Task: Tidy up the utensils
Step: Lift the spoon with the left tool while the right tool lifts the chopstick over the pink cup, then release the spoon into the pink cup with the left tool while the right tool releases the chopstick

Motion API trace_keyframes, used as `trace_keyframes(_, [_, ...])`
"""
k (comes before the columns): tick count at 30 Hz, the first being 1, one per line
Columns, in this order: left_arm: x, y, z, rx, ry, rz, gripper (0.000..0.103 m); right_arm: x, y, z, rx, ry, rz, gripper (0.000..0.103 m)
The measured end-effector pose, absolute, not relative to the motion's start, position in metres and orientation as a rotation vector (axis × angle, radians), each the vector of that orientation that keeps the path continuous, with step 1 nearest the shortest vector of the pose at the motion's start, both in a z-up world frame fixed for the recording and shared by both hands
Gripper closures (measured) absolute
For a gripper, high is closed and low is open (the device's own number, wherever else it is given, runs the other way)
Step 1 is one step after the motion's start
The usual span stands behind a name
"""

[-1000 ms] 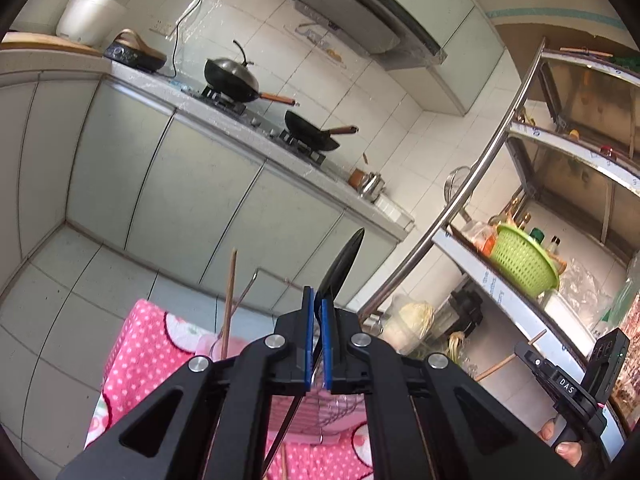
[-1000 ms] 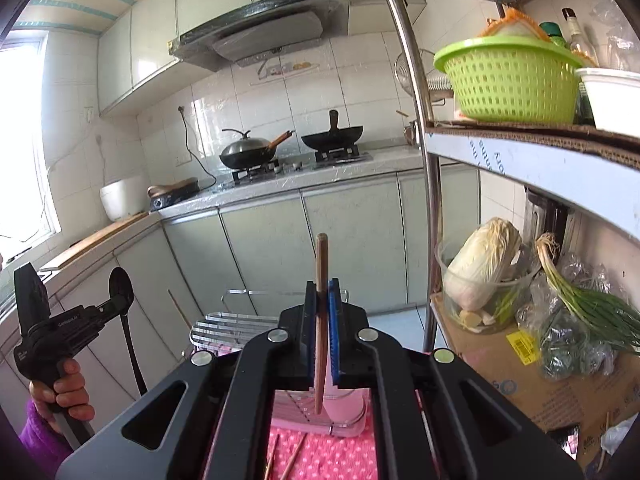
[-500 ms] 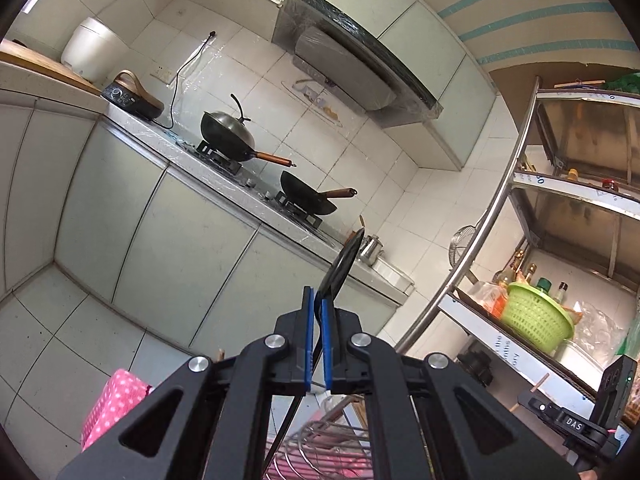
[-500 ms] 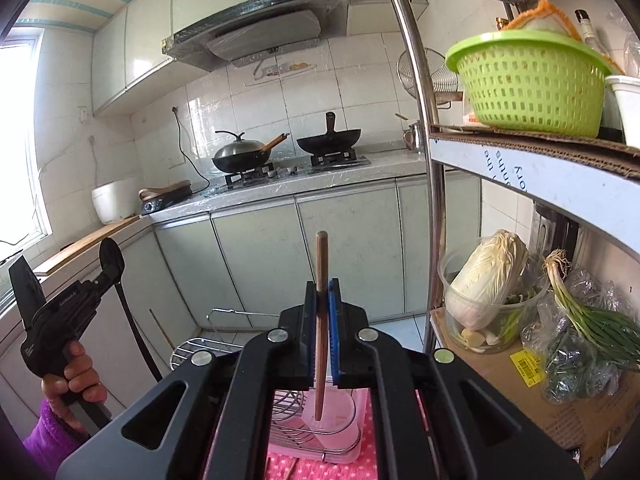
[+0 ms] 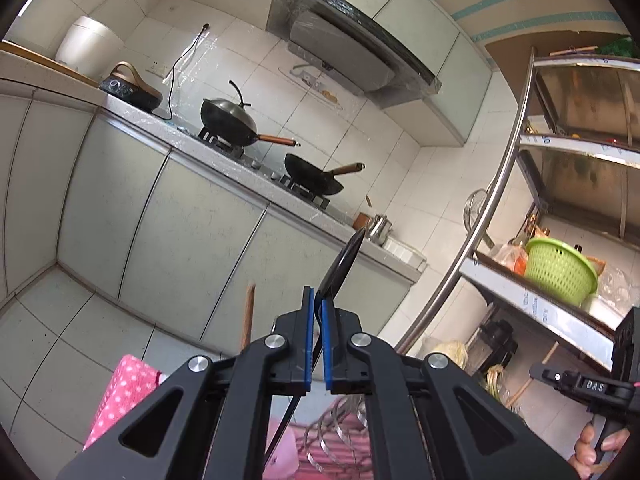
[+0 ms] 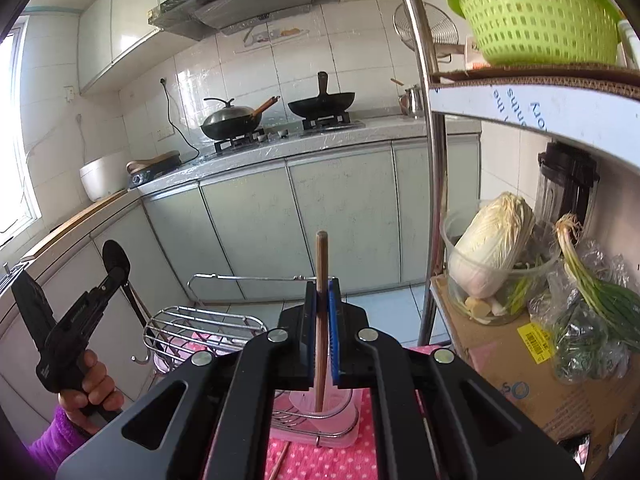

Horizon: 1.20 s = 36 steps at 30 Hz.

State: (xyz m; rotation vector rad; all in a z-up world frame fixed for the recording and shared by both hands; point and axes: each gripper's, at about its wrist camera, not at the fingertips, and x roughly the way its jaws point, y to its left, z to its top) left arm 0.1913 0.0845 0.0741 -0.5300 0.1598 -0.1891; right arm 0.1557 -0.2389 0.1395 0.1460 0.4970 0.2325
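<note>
Both grippers have come down toward the wire rack [image 6: 208,326]. The chopstick [image 6: 321,312] tip now sits inside the pink cup [image 6: 320,408]; the black spoon [image 5: 340,268] hangs lower.

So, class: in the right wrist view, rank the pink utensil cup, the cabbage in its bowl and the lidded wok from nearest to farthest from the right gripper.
1. Pink utensil cup: just below the right gripper, under the chopstick it grips.
2. Cabbage: to the right, on the rack's low shelf.
3. Lidded wok: upper left, on the stove across the room.
</note>
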Motion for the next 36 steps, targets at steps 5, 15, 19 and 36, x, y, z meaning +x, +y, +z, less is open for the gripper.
trace_keyframes(5, [0.180,0.089,0.053,-0.537,0.248,-0.174,0.100,0.157,-0.238,0.126,0.157,0.537,0.240,0.097])
trace_keyframes(15, [0.199,0.107,0.032,-0.561,0.470,-0.101,0.099,0.171,-0.233,0.093,0.155,0.639,0.234,0.097])
trace_keyframes(19, [0.207,0.110,0.030,-0.556,0.554,-0.108,0.088,0.173,-0.234,0.090,0.159,0.668,0.245,0.097])
trace_keyframes(36, [0.157,0.121,0.035,-0.529,0.651,-0.076,0.058,0.115,-0.266,0.094,0.172,0.632,0.210,0.058])
